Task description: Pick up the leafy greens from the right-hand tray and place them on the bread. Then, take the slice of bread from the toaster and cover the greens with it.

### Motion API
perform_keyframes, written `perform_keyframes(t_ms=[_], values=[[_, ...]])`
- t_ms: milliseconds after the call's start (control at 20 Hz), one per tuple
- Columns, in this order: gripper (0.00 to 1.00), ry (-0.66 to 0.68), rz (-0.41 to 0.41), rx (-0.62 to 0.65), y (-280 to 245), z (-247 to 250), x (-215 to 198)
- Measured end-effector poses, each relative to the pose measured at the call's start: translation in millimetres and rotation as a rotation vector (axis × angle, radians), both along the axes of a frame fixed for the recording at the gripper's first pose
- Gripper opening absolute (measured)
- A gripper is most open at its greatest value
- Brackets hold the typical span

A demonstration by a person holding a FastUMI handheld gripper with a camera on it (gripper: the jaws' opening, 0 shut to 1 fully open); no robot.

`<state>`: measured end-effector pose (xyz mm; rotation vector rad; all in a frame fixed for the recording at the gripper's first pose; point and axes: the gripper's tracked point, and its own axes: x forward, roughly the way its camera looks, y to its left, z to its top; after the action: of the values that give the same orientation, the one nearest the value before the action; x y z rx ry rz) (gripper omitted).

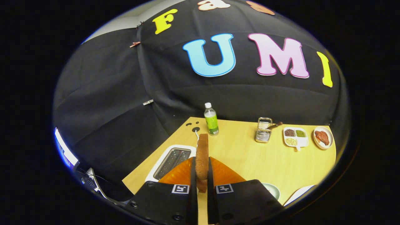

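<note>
Your fingers [202,175] are clamped on both faces of the brown toasted bread slice [202,159], which stands on edge between them at lower centre, lifted clear of the white slotted toaster [171,162] just to its left, likely so it can be swung over. Beyond, on the pale wooden worktop [250,156], a green-labelled plastic bottle [211,119] stands mid-frame, with a wire rack [263,130], a white divided tray [295,137] and a small plate [323,137] towards the right.

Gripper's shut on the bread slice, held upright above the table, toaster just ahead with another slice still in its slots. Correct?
Not quite. In the gripper view the toaster slots look empty. The rest holds: the gripper is shut on the bread slice, held upright above the table.
</note>
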<state>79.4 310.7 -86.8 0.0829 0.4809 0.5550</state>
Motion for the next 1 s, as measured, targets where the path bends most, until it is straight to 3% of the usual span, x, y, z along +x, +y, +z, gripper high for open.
perform_keyframes(t_ms=[400, 1000], values=[[0.16, 0.144, -0.108, 0.017, -71.6, -62.2, -4.0], [0.16, 0.283, -0.178, 0.044, -121.6, -136.5, -10.6]])
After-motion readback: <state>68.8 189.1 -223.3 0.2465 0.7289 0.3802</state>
